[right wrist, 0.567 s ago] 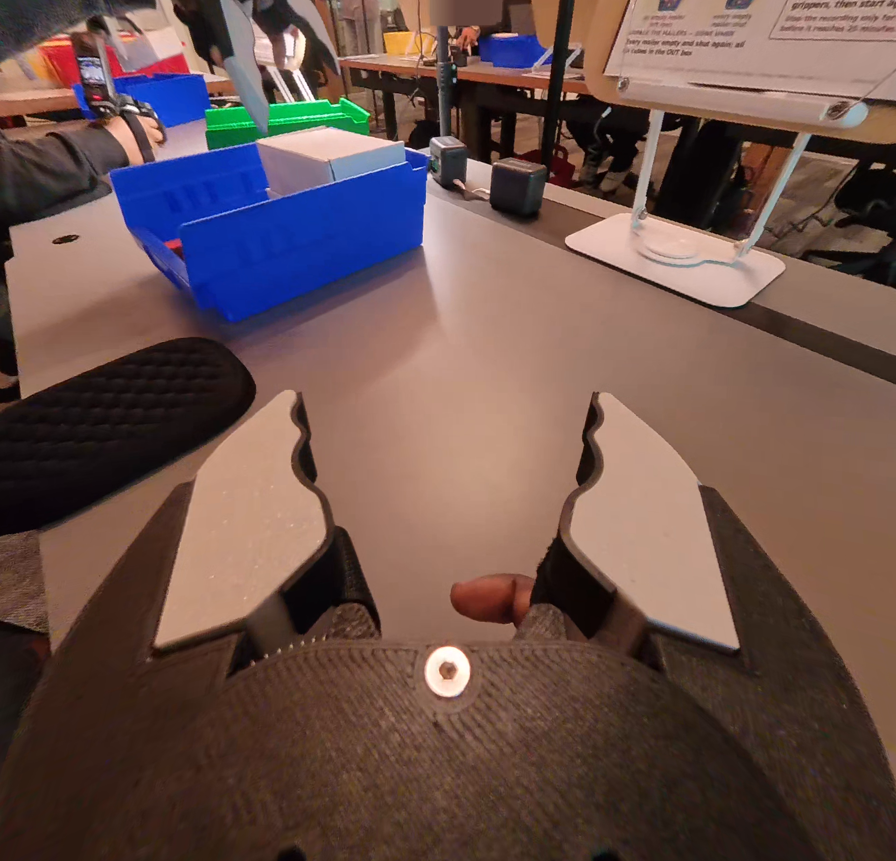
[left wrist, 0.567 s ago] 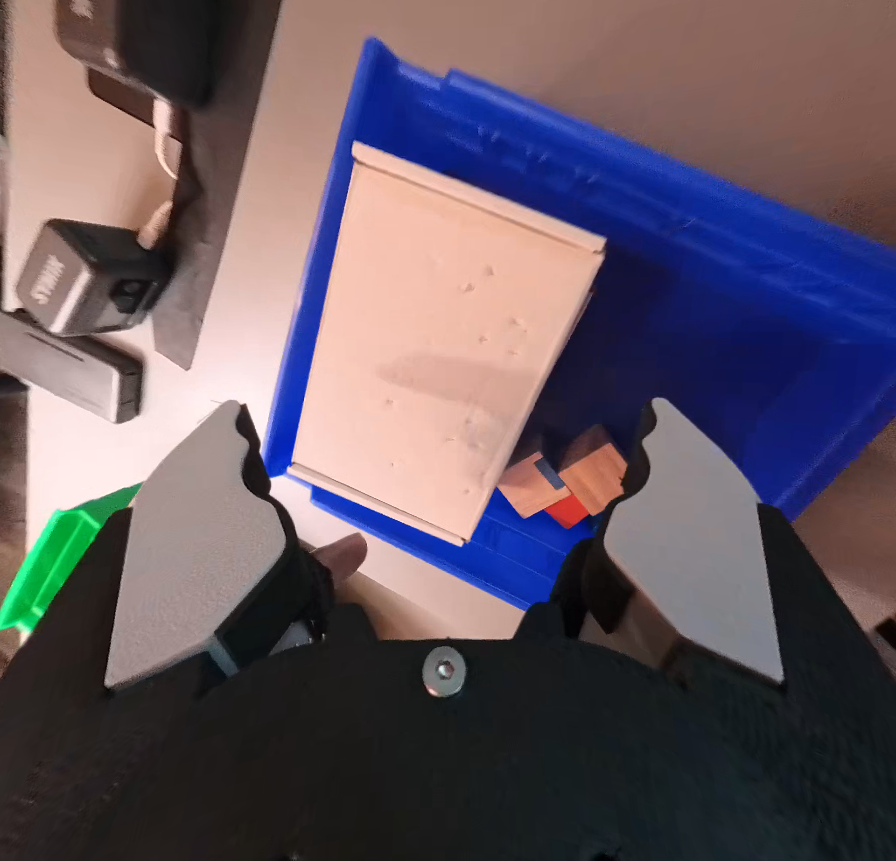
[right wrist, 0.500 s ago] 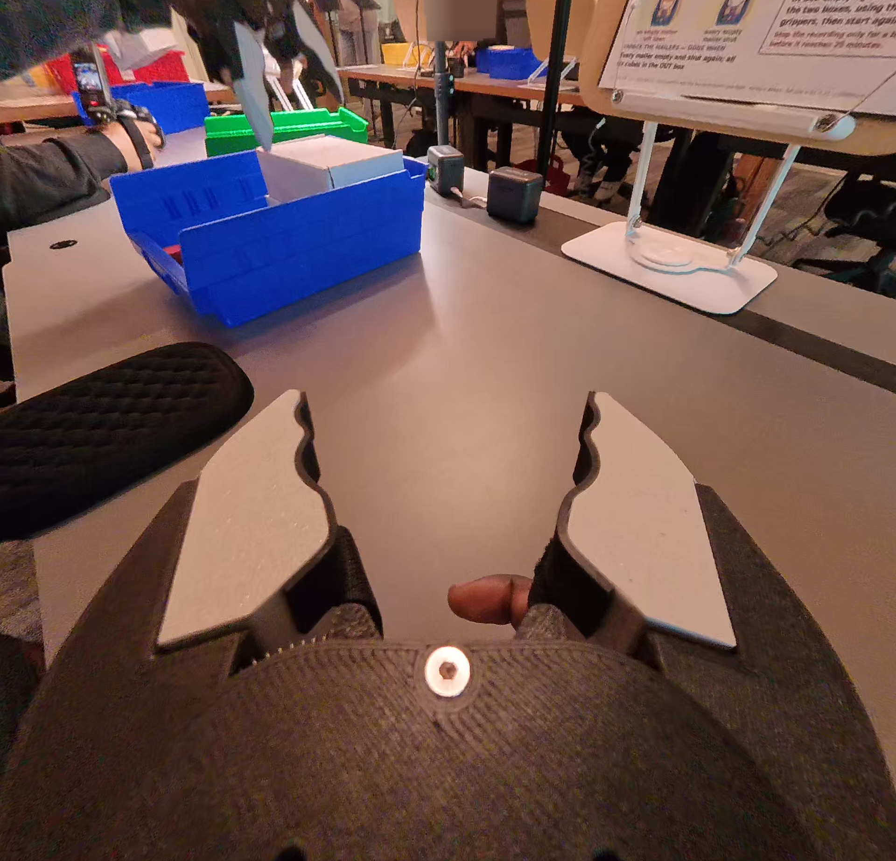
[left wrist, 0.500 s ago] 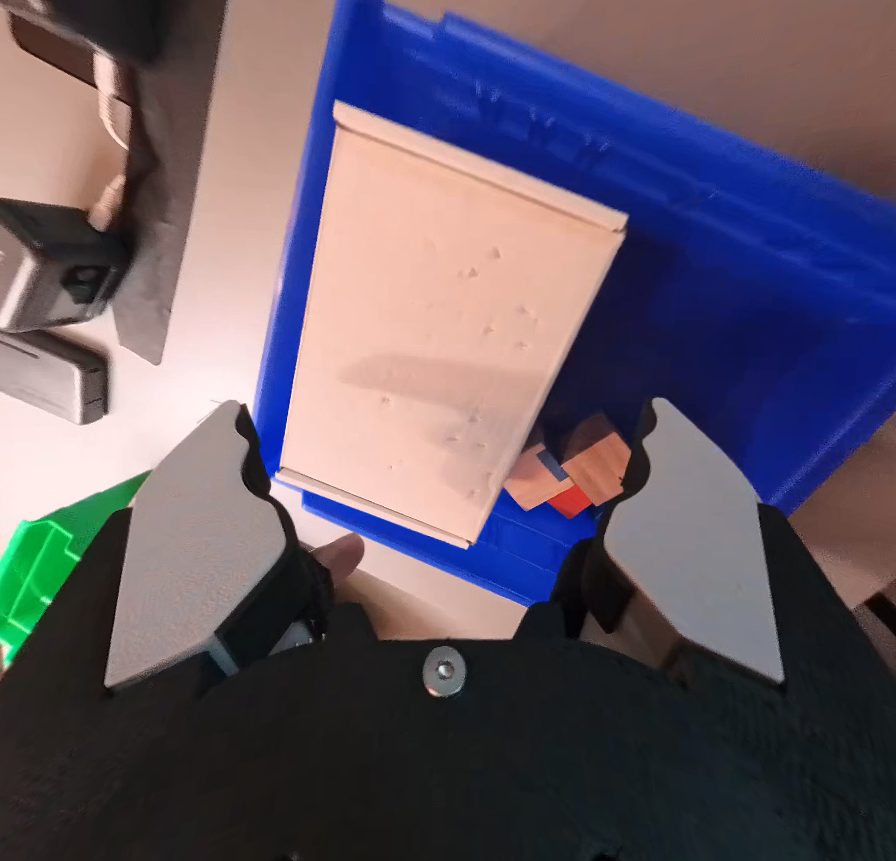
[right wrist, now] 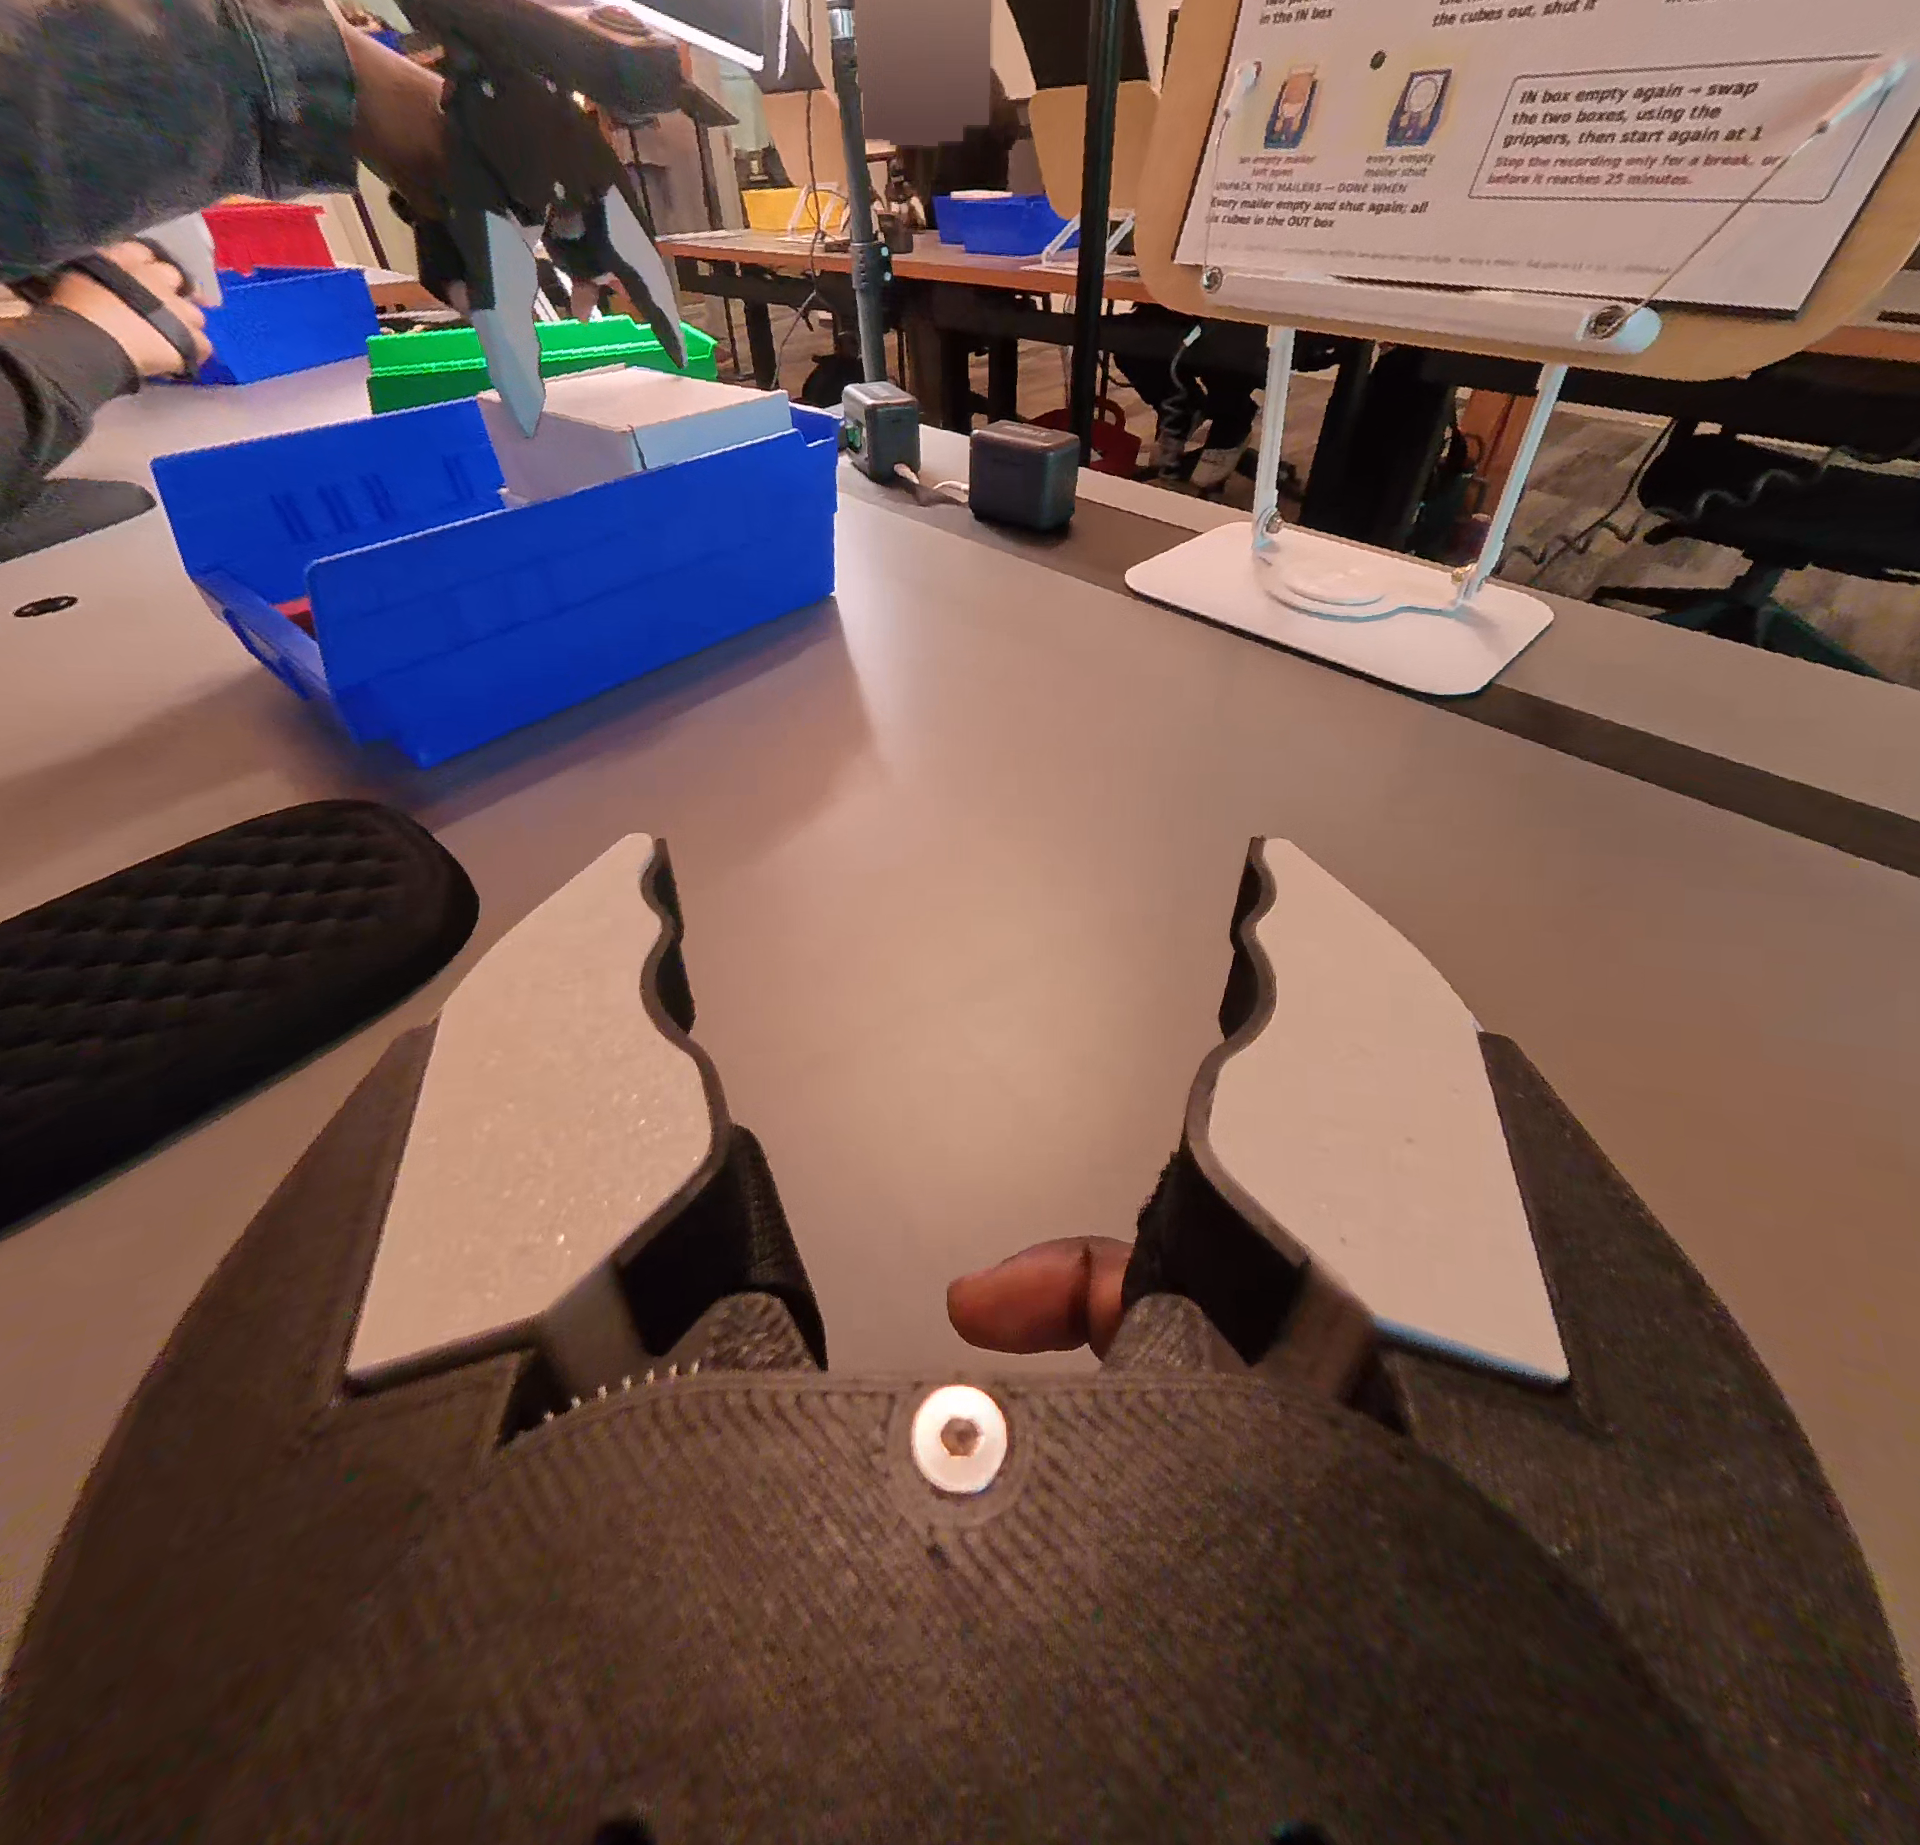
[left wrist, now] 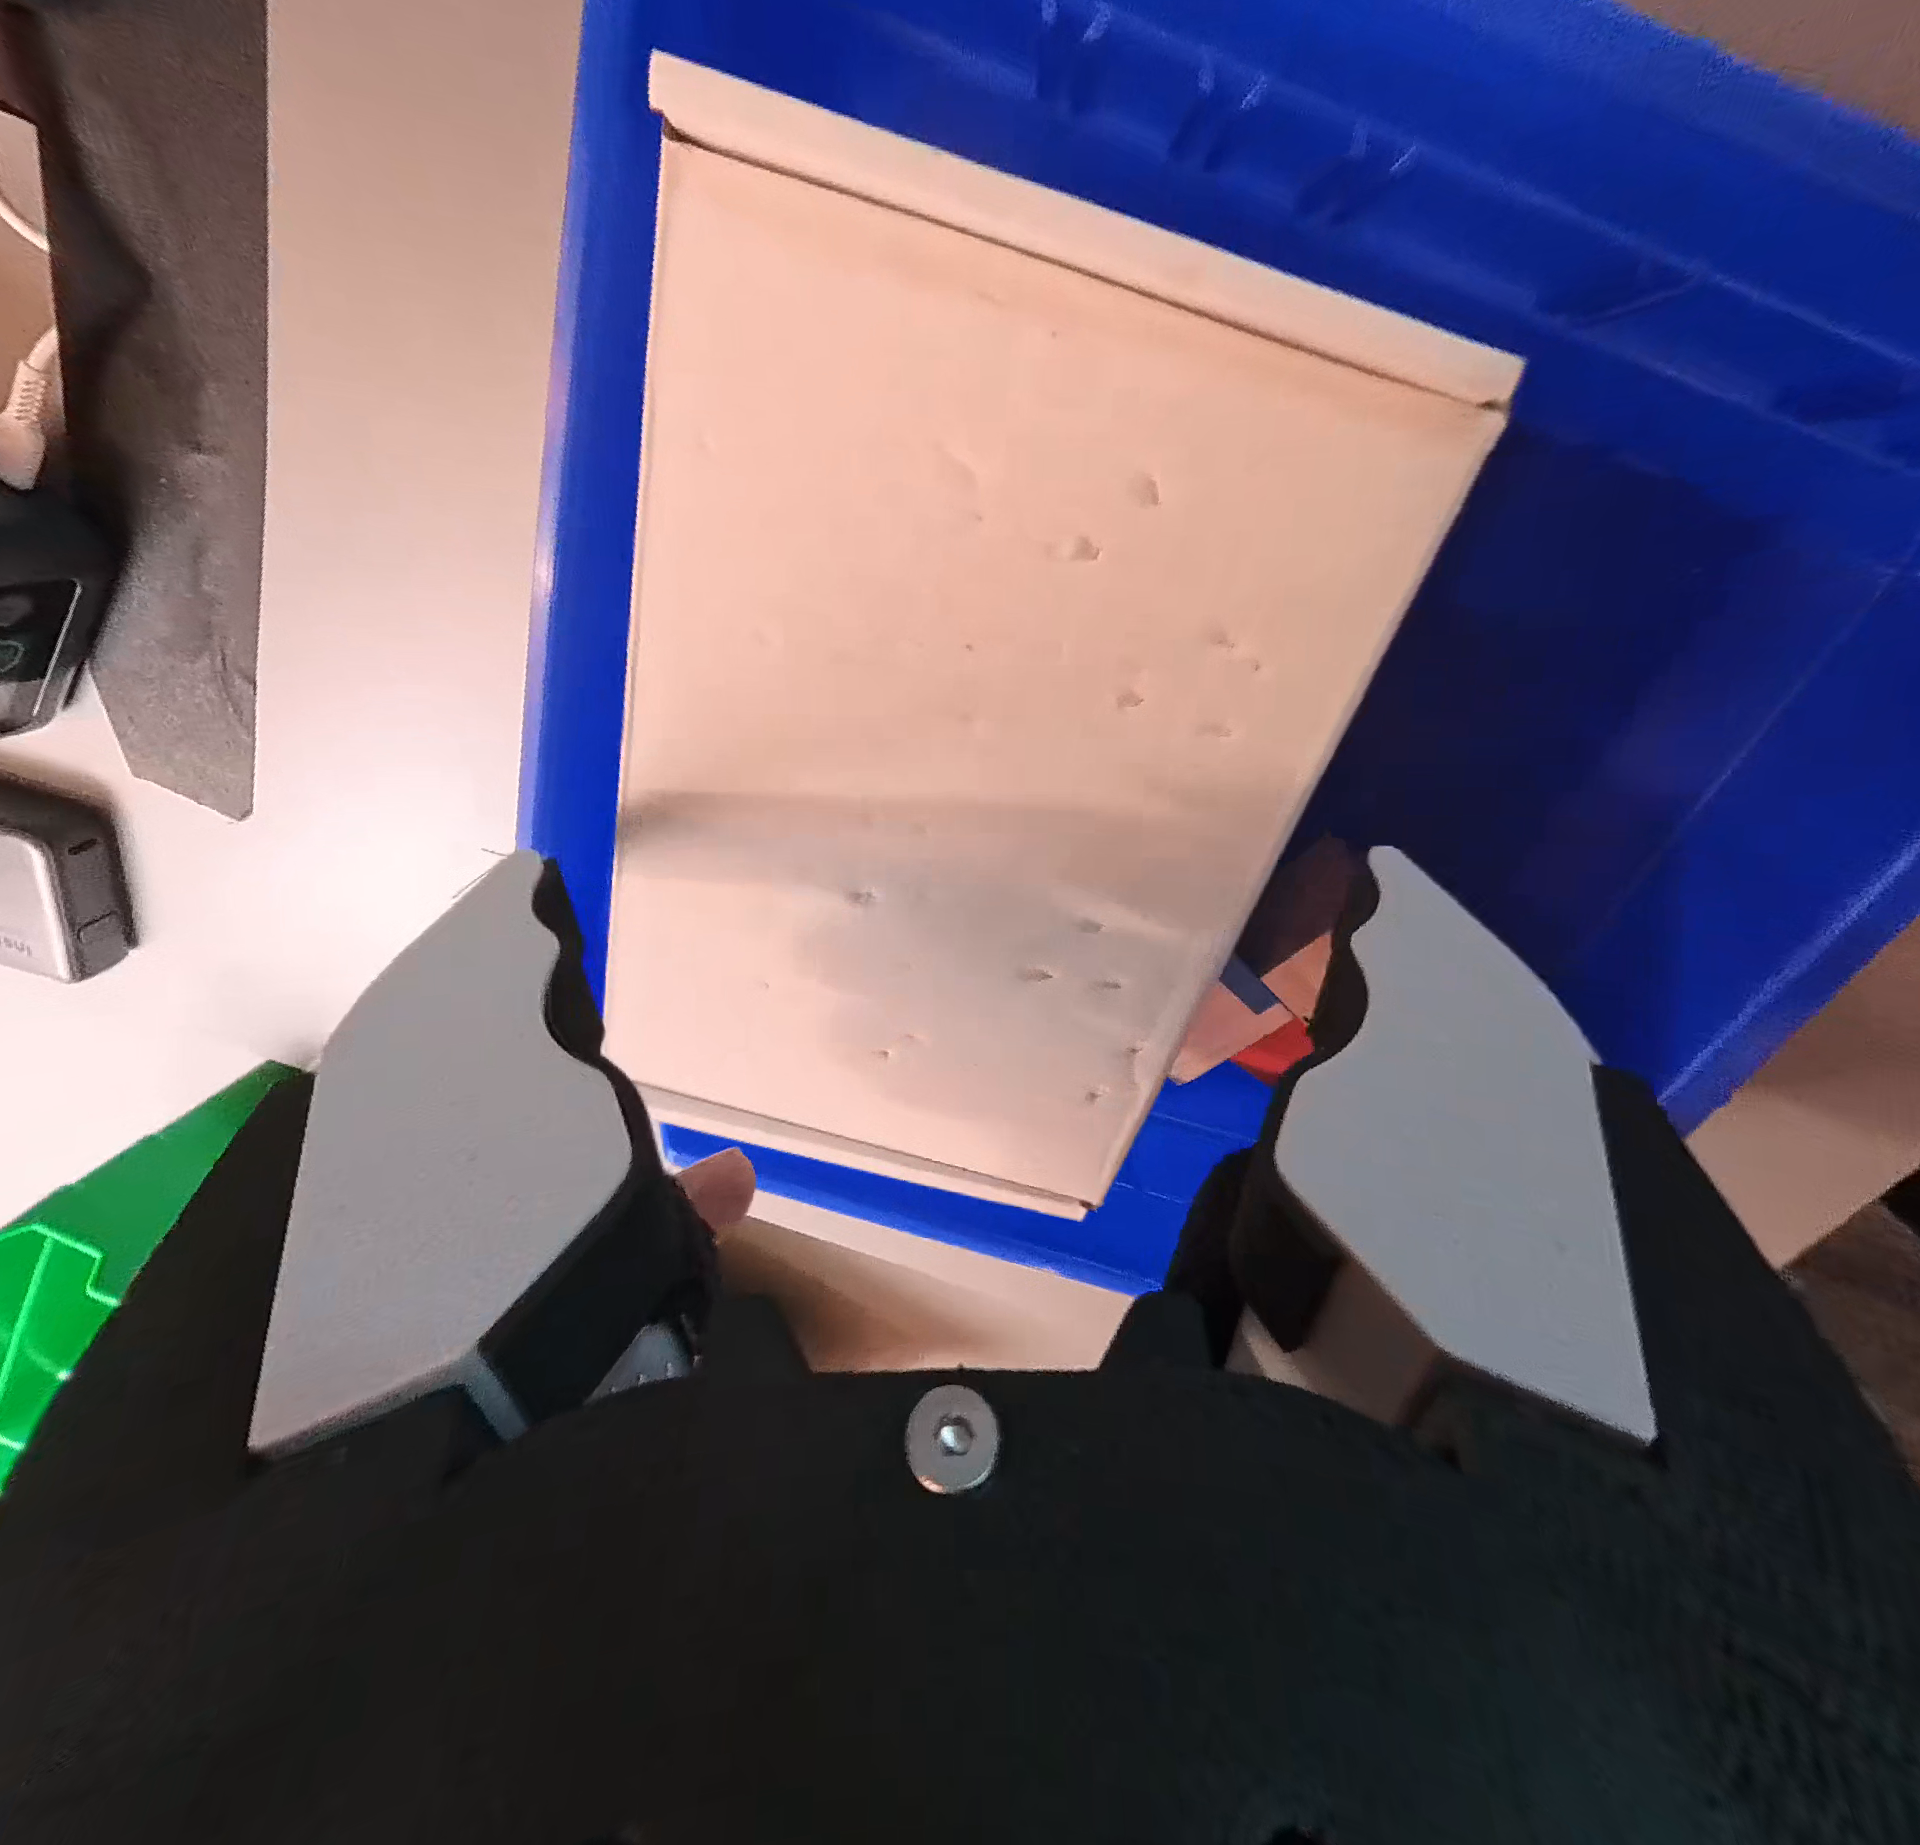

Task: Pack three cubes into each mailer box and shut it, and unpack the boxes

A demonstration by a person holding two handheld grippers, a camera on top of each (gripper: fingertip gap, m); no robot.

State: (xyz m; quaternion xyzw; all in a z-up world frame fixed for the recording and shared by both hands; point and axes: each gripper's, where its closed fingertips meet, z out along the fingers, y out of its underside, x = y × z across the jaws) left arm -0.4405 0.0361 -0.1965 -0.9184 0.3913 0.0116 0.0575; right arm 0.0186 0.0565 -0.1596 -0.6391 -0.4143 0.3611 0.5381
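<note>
Left gripper, jaws spread wide, hangs over the near end of the shut white mailer box, which lies along the nine o'clock side of the blue bin. Cubes peek out at its four o'clock corner. Right gripper, also wide and empty, hovers over bare grey worktop.

Lab: rows of worktables, instruction stand

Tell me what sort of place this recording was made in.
Probably a shared lab or workshop set up for data recording: an instruction sheet on a stand, coloured parts bins such as the blue bin, and further work tables with more bins behind.
</note>
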